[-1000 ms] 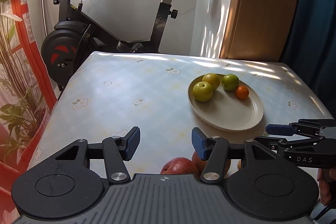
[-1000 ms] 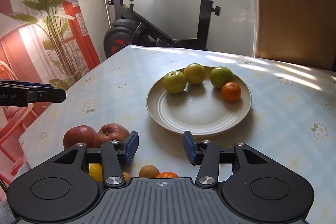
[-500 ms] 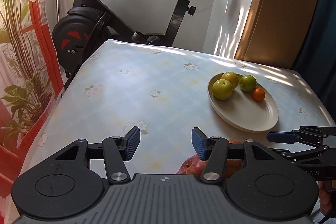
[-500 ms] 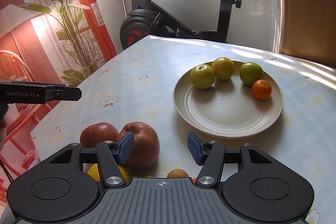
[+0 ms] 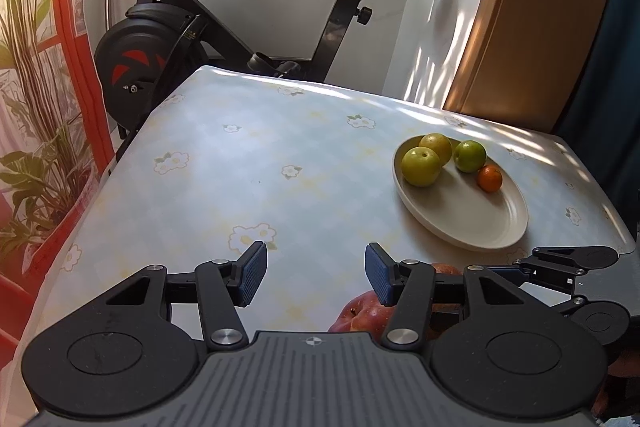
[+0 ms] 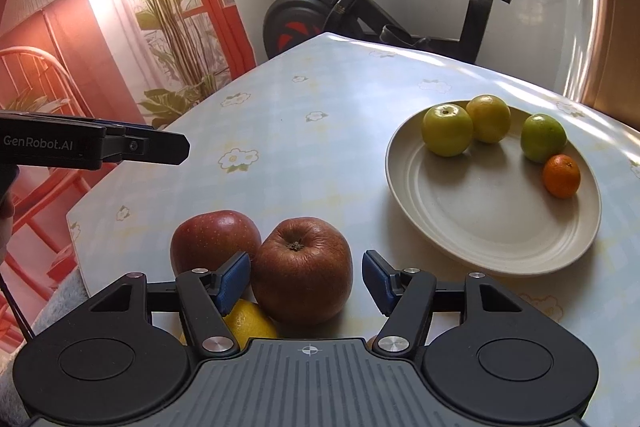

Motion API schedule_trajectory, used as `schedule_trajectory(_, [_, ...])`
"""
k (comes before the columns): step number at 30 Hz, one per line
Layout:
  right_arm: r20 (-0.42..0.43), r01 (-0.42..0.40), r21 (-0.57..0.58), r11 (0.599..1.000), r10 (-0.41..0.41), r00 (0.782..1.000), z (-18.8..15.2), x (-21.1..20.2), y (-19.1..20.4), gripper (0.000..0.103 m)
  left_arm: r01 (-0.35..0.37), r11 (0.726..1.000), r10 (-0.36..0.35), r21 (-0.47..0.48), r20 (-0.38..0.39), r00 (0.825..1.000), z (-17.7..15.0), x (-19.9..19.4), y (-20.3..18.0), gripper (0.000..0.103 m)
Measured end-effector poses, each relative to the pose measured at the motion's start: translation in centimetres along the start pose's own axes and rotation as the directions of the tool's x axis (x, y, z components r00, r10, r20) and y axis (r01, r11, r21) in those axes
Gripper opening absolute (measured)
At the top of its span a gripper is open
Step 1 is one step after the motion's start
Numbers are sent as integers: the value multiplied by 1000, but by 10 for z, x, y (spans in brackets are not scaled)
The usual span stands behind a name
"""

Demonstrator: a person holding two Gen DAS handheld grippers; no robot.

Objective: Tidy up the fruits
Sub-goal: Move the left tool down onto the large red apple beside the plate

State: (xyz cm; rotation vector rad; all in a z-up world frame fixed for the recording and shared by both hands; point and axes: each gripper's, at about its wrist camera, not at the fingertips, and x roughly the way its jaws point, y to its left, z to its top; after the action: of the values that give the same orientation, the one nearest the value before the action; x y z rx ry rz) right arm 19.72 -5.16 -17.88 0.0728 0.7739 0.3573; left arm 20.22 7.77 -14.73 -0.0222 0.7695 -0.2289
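Observation:
A cream oval plate (image 6: 496, 239) (image 5: 500, 223) holds two yellow-green apples, a green citrus and a small orange (image 6: 561, 175). Two red apples lie on the table near its front edge. My right gripper (image 6: 306, 279) is open, with the browner apple (image 6: 303, 270) between its pads; I cannot tell if they touch it. The other red apple (image 6: 208, 239) sits to its left, and a yellow fruit (image 6: 248, 323) lies under the left finger. My left gripper (image 5: 315, 273) is open and empty over bare tablecloth; it also shows in the right wrist view (image 6: 120, 147).
The table has a pale checked floral cloth (image 5: 260, 163). An exercise bike (image 5: 192, 35) stands behind the far edge, a wooden door (image 5: 540, 27) at back right, and a plant (image 6: 172, 27) and red-framed window on the left.
My right gripper has moved left and forward, bringing the browner apple between its open pads. My left gripper has shifted left, away from the plate. Both stay open.

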Motion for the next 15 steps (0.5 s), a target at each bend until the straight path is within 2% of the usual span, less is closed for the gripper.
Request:
schedule_trajectory(10, [-44, -36, 25, 999, 37, 998, -2, 13, -5, 57, 15, 1000, -15, -7, 6, 1000, 1, 1, 2, 57])
schedule_trajectory(15, [-28, 0, -15, 1000, 0, 1000, -3, 10, -4, 57, 23, 1000, -23, -11, 4, 1000, 1, 2, 1, 57])
